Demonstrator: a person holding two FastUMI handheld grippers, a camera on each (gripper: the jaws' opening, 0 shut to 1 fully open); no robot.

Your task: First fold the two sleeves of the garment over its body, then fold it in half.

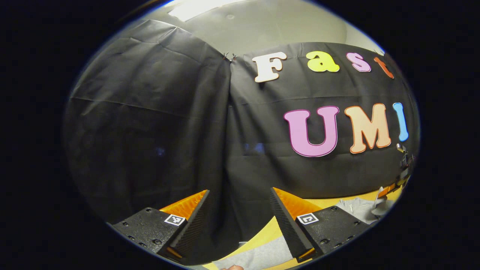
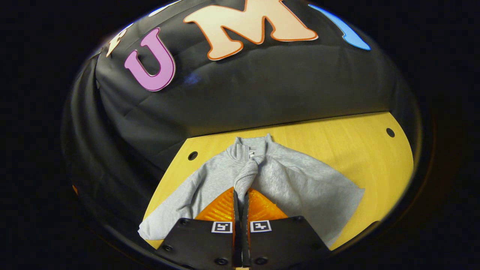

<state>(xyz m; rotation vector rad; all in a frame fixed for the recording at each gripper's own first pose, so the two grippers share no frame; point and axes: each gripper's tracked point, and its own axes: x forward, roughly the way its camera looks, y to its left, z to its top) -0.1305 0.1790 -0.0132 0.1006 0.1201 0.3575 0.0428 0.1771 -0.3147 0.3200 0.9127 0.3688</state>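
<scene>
Soft, light top [image 2: 285, 180]; right gripper [image 2: 241, 198] closed, pinching the cuff [image 2: 245, 180]; left gripper [image 1: 240, 221] wide open, empty; take the left sleeve [image 2: 176, 206] by its cuff.

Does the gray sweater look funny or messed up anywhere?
A bit. The gray sweater lies on the yellow table, and the right claw pinches one sleeve cuff, lifting it over the body. The other sleeve trails to the table's edge, not folded yet. Nothing looks torn or spilled.
</scene>
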